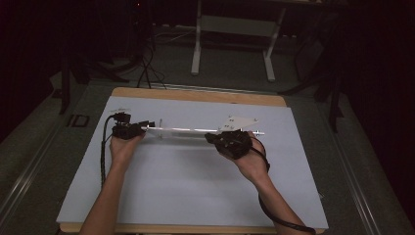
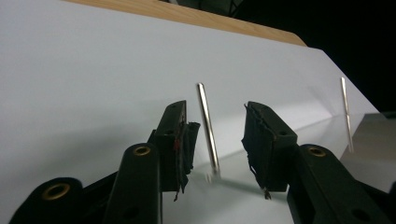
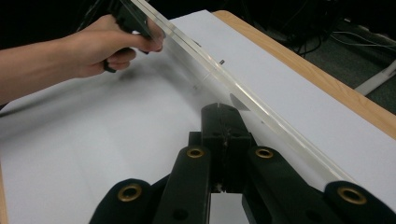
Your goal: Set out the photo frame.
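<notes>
Left claw point(image 1: 147, 125), at the left end of the long clear acrylic strip point(image 1: 188, 130), stands partly open with a thin silver metal pin point(image 2: 208, 128) between its pads, touching neither, so it grips nothing. That strip runs left to right above the white sheet-covered counter point(image 1: 195, 186), its long axis joining the two hands. Right claw point(image 3: 227, 122) sits near the strip's right end with its jaws pressed together, apparently pinching the strip's edge, so the right hand carries it.
</notes>
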Demonstrator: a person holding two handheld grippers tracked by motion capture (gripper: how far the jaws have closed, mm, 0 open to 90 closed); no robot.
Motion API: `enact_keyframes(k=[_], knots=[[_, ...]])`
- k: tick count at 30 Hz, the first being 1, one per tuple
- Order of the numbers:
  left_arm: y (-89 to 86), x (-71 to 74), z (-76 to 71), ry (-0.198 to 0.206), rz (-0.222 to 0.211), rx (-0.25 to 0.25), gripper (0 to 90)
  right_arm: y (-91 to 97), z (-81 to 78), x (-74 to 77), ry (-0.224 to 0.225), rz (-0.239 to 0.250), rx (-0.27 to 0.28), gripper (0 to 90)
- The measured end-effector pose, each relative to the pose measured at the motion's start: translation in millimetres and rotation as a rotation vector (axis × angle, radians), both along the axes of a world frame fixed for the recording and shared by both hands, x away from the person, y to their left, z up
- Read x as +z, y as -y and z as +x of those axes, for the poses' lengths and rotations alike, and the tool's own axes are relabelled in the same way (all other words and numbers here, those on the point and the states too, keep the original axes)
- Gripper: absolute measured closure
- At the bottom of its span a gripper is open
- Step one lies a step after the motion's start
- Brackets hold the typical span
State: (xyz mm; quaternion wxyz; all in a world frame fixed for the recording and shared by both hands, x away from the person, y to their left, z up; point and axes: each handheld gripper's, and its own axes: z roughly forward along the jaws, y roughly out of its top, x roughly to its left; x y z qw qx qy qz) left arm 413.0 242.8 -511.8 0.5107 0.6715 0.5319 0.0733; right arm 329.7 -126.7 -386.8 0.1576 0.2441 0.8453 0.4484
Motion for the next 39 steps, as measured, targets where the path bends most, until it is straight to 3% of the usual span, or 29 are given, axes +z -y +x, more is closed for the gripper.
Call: enact_keyframes(k=[5, 13, 18, 23, 26, 31, 34, 36, 39], knots=[[0.8, 5.1, -14.0, 0.029, 0.044, -0.014, 58.1, 2.2, 1.1, 1.6, -0.003, 0.003, -0.002, 90.0], [4.0, 22.5, -34.1, 0.113, 0.144, -0.036, 57.8, 4.7, 4.2, 3.6, -0.004, 0.013, -0.011, 90.0], [0.8, 25.7, -43.8, 0.145, 0.142, -0.043, 55.7, 4.9, 5.4, 4.6, -0.006, 0.012, -0.012, 90.0], [-3.9, 26.1, -50.6, 0.150, 0.132, -0.086, 56.4, 5.9, 8.5, 5.9, -0.005, 0.011, -0.017, 90.0], [-4.6, 27.4, -53.2, 0.157, 0.163, -0.103, 56.2, 6.2, 9.9, 6.9, -0.008, 0.011, -0.023, 90.0], [-5.1, 31.8, -57.6, 0.180, 0.168, -0.119, 55.2, 7.3, 12.1, 8.4, -0.006, 0.013, -0.030, 90.0], [-2.5, 35.4, -60.2, 0.206, 0.189, -0.137, 52.3, 8.5, 13.7, 9.8, -0.007, 0.016, -0.037, 90.0], [1.6, 38.7, -62.0, 0.223, 0.228, -0.153, 49.7, 9.7, 15.3, 10.7, -0.003, 0.017, -0.041, 90.0], [6.6, 42.5, -62.8, 0.246, 0.235, -0.176, 47.6, 11.4, 17.2, 12.2, -0.005, 0.019, -0.049, 90.0]])
